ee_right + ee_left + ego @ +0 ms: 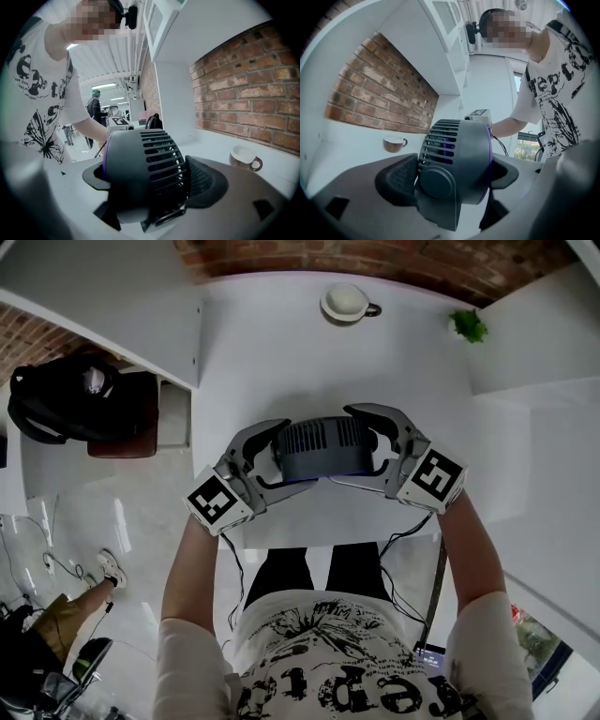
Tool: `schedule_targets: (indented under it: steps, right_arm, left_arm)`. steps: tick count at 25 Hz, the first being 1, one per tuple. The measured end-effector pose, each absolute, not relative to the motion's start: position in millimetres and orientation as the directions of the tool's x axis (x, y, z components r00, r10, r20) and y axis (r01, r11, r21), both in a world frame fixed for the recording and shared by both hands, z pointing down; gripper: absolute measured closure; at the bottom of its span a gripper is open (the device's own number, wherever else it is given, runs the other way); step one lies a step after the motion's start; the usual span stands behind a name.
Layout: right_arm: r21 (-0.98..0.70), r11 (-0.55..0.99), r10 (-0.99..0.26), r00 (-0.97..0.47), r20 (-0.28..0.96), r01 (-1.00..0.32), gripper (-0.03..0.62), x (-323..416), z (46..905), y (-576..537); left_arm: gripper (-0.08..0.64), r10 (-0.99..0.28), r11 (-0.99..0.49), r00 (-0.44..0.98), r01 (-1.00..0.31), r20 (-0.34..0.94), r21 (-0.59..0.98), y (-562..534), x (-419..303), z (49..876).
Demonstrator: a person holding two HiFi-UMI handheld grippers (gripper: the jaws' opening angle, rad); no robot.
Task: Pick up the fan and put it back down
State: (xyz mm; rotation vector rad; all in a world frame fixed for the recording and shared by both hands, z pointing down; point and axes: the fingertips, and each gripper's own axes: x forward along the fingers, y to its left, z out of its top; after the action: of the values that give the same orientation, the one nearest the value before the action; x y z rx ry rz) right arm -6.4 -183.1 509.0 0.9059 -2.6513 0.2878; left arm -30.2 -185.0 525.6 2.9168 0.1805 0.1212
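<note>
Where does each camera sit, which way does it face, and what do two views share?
Head view: on the person's head, facing steeply down at left gripper and right gripper clamping the fan; forearms, shirt, legs show.
Left gripper view: on the left gripper, facing along its jaws past the fan to the brick wall; torso, arm show.
Right gripper view: on the right gripper, facing the fan's opposite side; torso, arm show.
Shared: fan, cup.

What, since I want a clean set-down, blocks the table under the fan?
Nothing visible. The white table around the dark grey round plastic fan is bare; the white handled cup and small green plant stand far back.
</note>
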Motion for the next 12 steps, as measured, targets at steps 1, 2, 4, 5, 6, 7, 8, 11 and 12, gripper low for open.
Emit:
schedule_targets:
  steps: [1, 2, 4, 5, 6, 7, 8, 11, 12]
  right_arm:
    - [-0.084, 0.777, -0.558, -0.745, 0.365, -0.623, 0.137, -6.8, 504.7, -180.2]
    - [-0.088, 0.774, -0.56, -0.743, 0.366, -0.627, 0.137, -6.7, 500.4, -177.2]
    - [-0.104, 0.763, -0.566, -0.737, 0.368, -0.638, 0.137, -4.9, 491.4, -170.9]
    - [-0.104, 0.76, -0.57, -0.736, 0.365, -0.641, 0.137, -4.2, 485.1, -168.4]
    - [-0.091, 0.763, -0.576, -0.736, 0.355, -0.64, 0.137, -4.2, 476.4, -166.8]
    - [-0.069, 0.768, -0.582, -0.739, 0.34, -0.637, 0.137, -4.9, 465.7, -165.8]
    - [-0.046, 0.772, -0.588, -0.741, 0.324, -0.633, 0.137, -5.7, 454.3, -164.7]
    - [0.005, 0.774, -0.607, -0.739, 0.294, -0.633, 0.138, -7.5, 420.7, -158.5]
    - [0.018, 0.773, -0.611, -0.736, 0.291, -0.634, 0.138, -8.0, 410.0, -155.3]
  left_arm:
    - [0.13, 0.128, -0.97, 0.99, 0.111, 0.065, 0.217, -182.6, -30.5, 520.4]
    - [0.132, 0.124, -0.97, 0.991, 0.109, 0.058, 0.216, -180.4, -30.6, 514.7]
    - [0.135, 0.114, -0.972, 0.993, 0.104, 0.036, 0.211, -176.7, -30.7, 500.7]
    - [0.135, 0.109, -0.974, 0.994, 0.101, 0.028, 0.203, -175.1, -30.5, 492.7]
    - [0.137, 0.105, -0.976, 0.994, 0.098, 0.022, 0.193, -173.3, -30.1, 484.0]
    - [0.137, 0.101, -0.979, 0.995, 0.097, 0.016, 0.18, -171.5, -29.6, 474.6]
    - [0.137, 0.099, -0.982, 0.995, 0.097, 0.009, 0.165, -169.7, -29.4, 464.5]
    - [0.138, 0.09, -0.988, 0.996, 0.091, -0.011, 0.123, -163.7, -30.5, 432.8]
    - [0.138, 0.086, -0.99, 0.996, 0.087, -0.014, 0.115, -160.9, -31.5, 422.5]
